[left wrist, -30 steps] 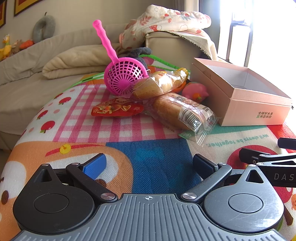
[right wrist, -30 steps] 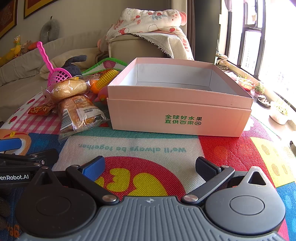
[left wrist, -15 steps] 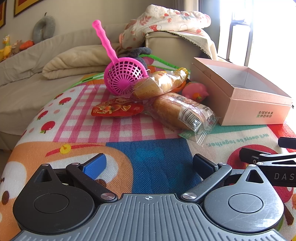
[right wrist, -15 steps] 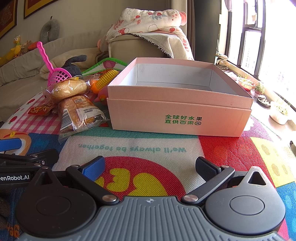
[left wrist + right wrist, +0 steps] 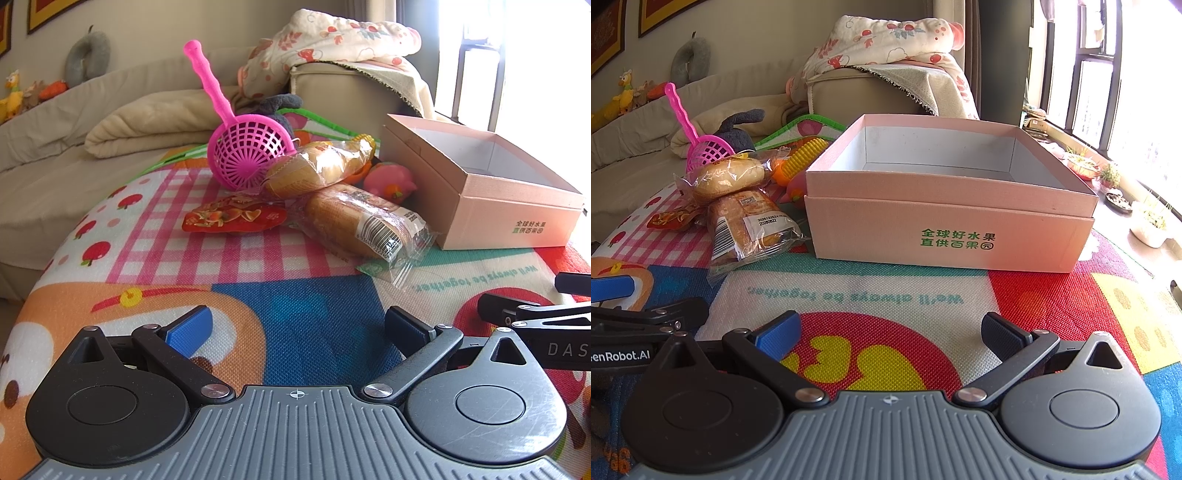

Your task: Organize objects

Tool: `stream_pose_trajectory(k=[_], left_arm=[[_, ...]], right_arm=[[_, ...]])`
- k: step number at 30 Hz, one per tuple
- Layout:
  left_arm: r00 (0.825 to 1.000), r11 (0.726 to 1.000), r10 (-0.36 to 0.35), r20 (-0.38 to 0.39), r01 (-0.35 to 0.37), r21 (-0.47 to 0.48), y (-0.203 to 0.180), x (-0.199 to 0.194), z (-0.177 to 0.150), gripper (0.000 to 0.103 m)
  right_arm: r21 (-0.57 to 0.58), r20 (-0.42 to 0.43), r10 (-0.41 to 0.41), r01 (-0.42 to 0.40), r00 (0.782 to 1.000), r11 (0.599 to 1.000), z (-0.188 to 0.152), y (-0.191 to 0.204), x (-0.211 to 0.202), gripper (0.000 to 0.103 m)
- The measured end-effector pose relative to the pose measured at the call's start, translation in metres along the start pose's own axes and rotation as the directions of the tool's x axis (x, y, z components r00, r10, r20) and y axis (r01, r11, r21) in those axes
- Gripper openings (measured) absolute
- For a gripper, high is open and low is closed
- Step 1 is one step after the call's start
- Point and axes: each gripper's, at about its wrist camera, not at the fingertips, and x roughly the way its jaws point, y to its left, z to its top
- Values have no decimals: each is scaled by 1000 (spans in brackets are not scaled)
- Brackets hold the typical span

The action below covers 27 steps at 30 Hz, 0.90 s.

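— Two grippers, both low over the play mat (image 5: pixel 295 314). How do the fingers stand?

— Spread wide on each. The left gripper (image 5: pixel 295 326) has its blue pad and black pad well apart with nothing between them but blue mat. The right gripper (image 5: pixel 888 334) is the same, parted over the red and yellow circle, holding nothing.

— What lies ahead of the left fingers?

— A heap of things, well beyond the tips. Nearest is a wrapped bread loaf (image 5: pixel 360 221) with a barcode, lying slantwise ahead and a little toward the black finger. A second wrapped bun (image 5: pixel 319 166) rests on its far end. Toward the blue finger's side lies a flat red snack packet (image 5: pixel 234 218), just beside the loaf. Behind them a pink toy strainer (image 5: pixel 247 158) leans with its handle up.

— Anything else in the heap?

— A pink toy pig (image 5: pixel 389 181) behind the loaf, and a yellow toy corn (image 5: pixel 805 158), seen better from the right wrist view. A dark plush toy (image 5: pixel 738 131) sits farther back.

— And the box?

— An open pink box (image 5: pixel 949 221) with green lettering stands straight ahead of the right fingers, apart from them, its white inside bare. From the left gripper it lies off beyond the black finger, just beside the loaf's wrapper.

— Do the grippers see each other?

— Yes, each shows at the other's frame edge, side by side.
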Motion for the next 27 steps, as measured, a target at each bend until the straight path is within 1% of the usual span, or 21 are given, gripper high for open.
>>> stream_pose_trajectory(k=[11, 15, 18, 23, 24, 25, 27], left_arm=[[1000, 1000, 0, 0, 0, 0, 0, 0, 0, 103], [1000, 1000, -1, 1, 1, -2, 0, 0, 0, 103], [1000, 1000, -13, 4, 13, -15, 3, -1, -1, 102], [997, 994, -79, 12, 79, -78, 18, -8, 7, 102], [996, 990, -90, 16, 91, -104, 21, -11, 13, 102], [994, 985, -104, 18, 106, -135, 24, -12, 20, 102], [987, 968, -158, 5, 156, -197, 25, -9, 37, 102]], right_arm=[[-4, -9, 20, -20, 1000, 1000, 0, -2, 3, 103], [-20, -51, 47, -48, 998, 999, 5, -4, 5, 103], [-34, -77, 45, -48, 996, 998, 7, -2, 6, 103], [-37, -96, 49, -53, 994, 998, 9, -3, 6, 103], [-38, -98, 51, -55, 994, 998, 9, -3, 6, 103], [-39, -98, 51, -55, 994, 998, 8, -3, 6, 103], [-43, -100, 49, -54, 994, 998, 9, -2, 6, 103]])
